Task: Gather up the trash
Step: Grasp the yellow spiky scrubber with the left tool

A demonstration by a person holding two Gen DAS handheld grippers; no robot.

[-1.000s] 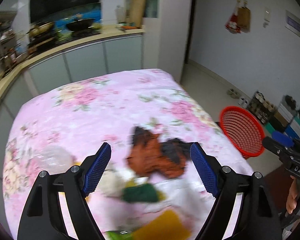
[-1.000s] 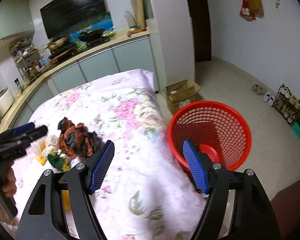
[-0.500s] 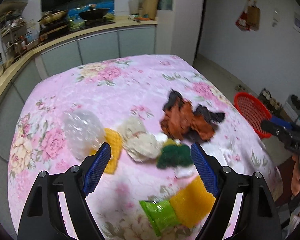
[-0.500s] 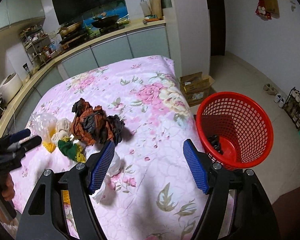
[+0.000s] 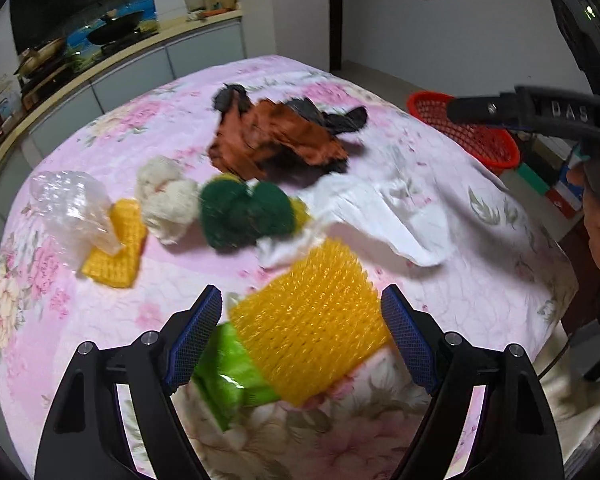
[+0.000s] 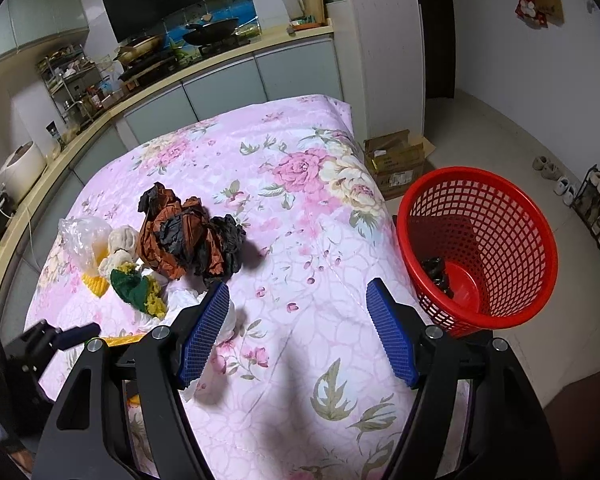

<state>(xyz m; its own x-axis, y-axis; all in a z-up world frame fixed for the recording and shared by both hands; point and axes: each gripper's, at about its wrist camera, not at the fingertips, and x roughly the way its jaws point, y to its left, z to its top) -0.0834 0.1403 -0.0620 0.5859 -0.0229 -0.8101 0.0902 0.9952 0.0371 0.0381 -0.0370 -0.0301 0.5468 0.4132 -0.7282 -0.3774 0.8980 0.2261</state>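
Your left gripper has its fingers spread wide, straddling the yellow spiky pad without pinching it; the pad lies on the desk, long axis toward 1 o'clock. Your right gripper fingers are spread over bare cloth, holding nothing, red basket at 2 o'clock.
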